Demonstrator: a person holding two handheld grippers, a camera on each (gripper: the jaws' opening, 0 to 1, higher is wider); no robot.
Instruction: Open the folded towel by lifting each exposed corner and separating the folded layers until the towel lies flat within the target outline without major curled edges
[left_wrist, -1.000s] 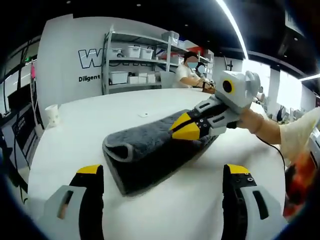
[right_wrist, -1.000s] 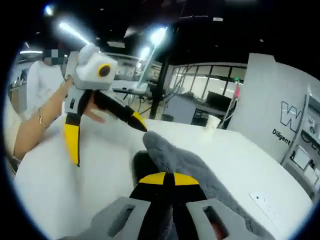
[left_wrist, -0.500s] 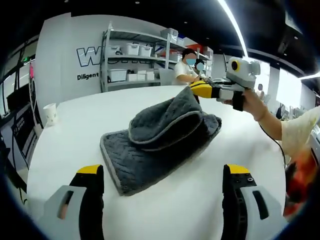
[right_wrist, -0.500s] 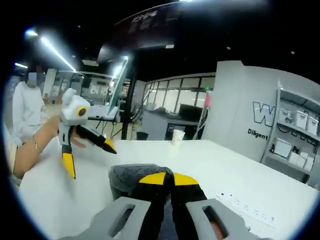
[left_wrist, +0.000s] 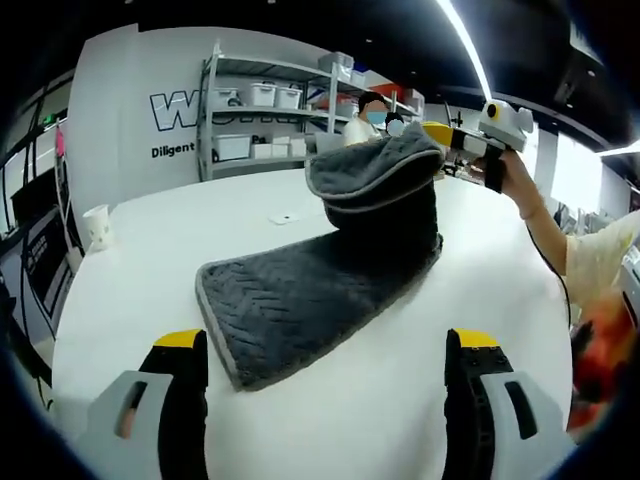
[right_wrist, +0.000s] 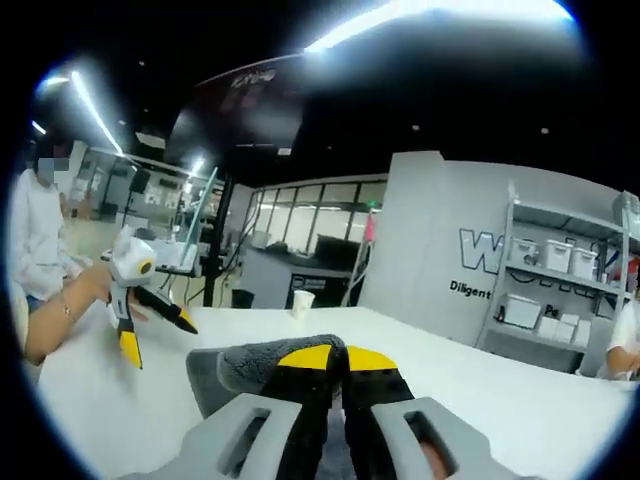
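While the right gripper (left_wrist: 440, 134) pinches the far end of the grey towel (left_wrist: 300, 300) and holds it up off the white table (left_wrist: 130, 270), the near half lies flat on the tabletop. In the left gripper view, the towel's long axis runs from the near-left corner, by the left gripper's (left_wrist: 325, 350) jaws, away toward the upper right. The lifted end curls over and points back to the left, a folded lip hanging above the flat part.

Right gripper view: jaws closed tight, yellow tips together, grey cloth (right_wrist: 255, 362) clamped between them.

Left gripper: jaws spread wide, nothing between them, hovering short of the towel's near edge; it also appears at left in the right gripper view (right_wrist: 150, 325), jaws parted.

A paper cup (left_wrist: 102, 228) stands near the table's left edge, well apart from the towel.
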